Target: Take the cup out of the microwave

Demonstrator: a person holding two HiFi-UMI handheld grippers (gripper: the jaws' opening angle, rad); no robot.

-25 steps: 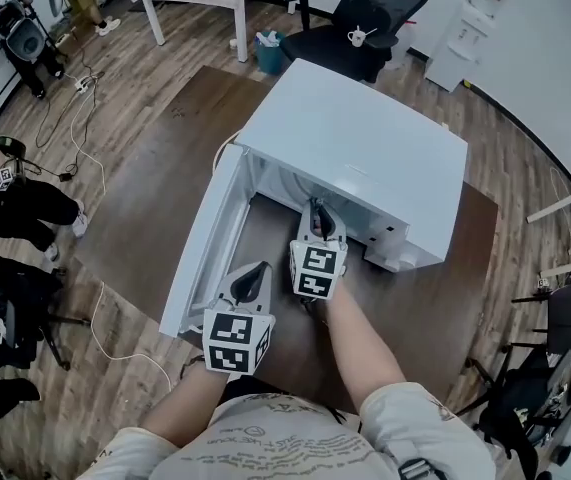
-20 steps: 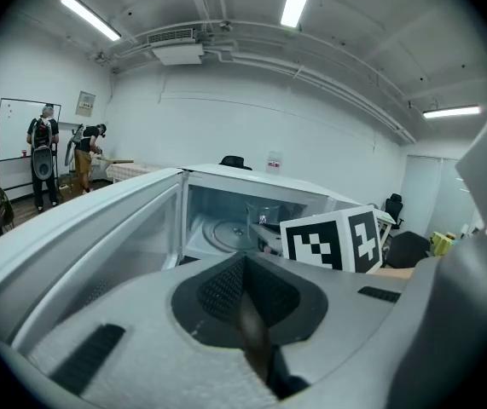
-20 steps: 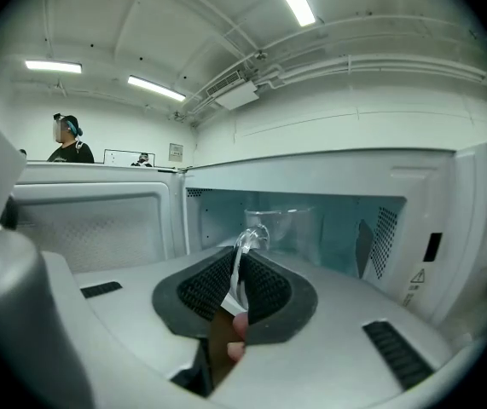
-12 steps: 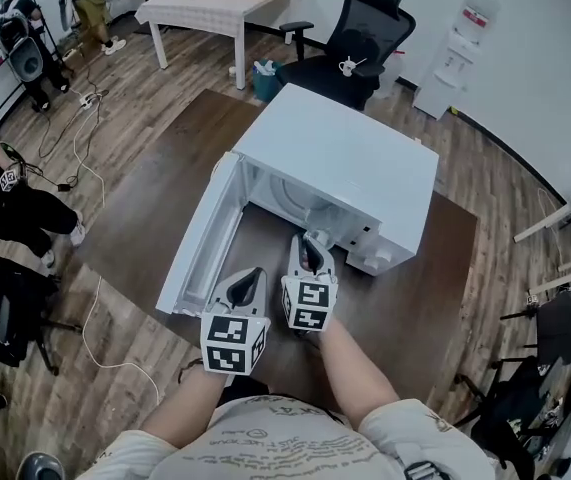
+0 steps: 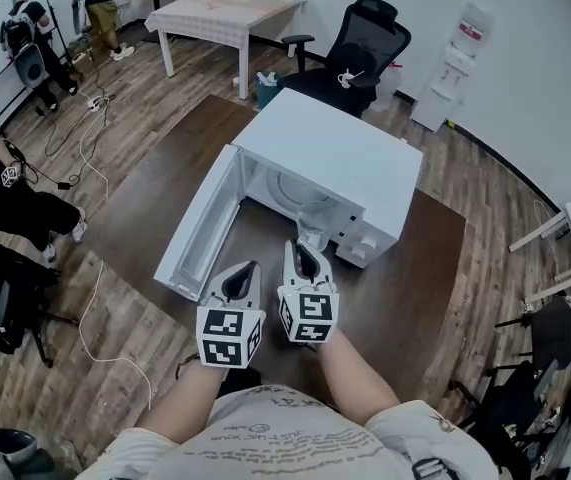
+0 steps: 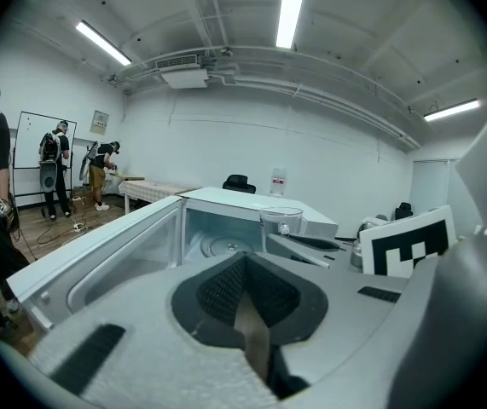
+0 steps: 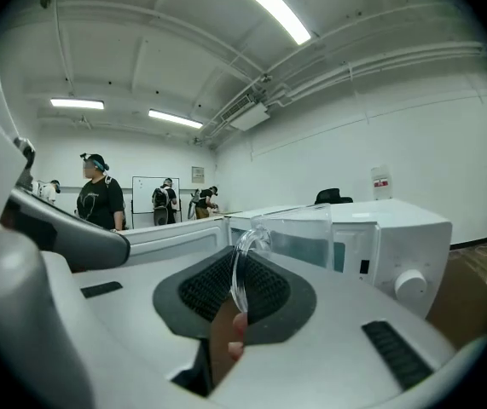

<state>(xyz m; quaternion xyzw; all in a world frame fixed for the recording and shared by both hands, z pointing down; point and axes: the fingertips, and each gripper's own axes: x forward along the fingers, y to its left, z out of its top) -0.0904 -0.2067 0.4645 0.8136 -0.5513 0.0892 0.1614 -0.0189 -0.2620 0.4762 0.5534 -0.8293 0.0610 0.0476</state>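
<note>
The right hand-held gripper (image 7: 239, 284) has the cup (image 7: 304, 233) by its thin looped handle. Its jaws are closing, with the handle pinched between the ribbed pads. The left hand-held gripper (image 6: 245, 290) has its jaws together on nothing and hangs just beside the right one, at the lower centre of the head view.

The cup is clear, with thin, stiff walls, and looks like glass or hard plastic. I judge it light, slick and liable to crack if knocked. The handle is the natural place to hold it, but a grip there leaves the body hanging off to one side. It could therefore swing or slip round in the pads, so it wants to be kept upright. It looks empty, though clear liquid would be hard to see.

In the head view the cup (image 5: 313, 230) sits at mid-frame, already outside the microwave (image 5: 337, 153), just in front of the cavity and above the dark surface (image 5: 410, 288). The door (image 5: 201, 230) stands open toward the left of the frame. Inside, only the round turntable (image 5: 290, 184) shows.
</note>
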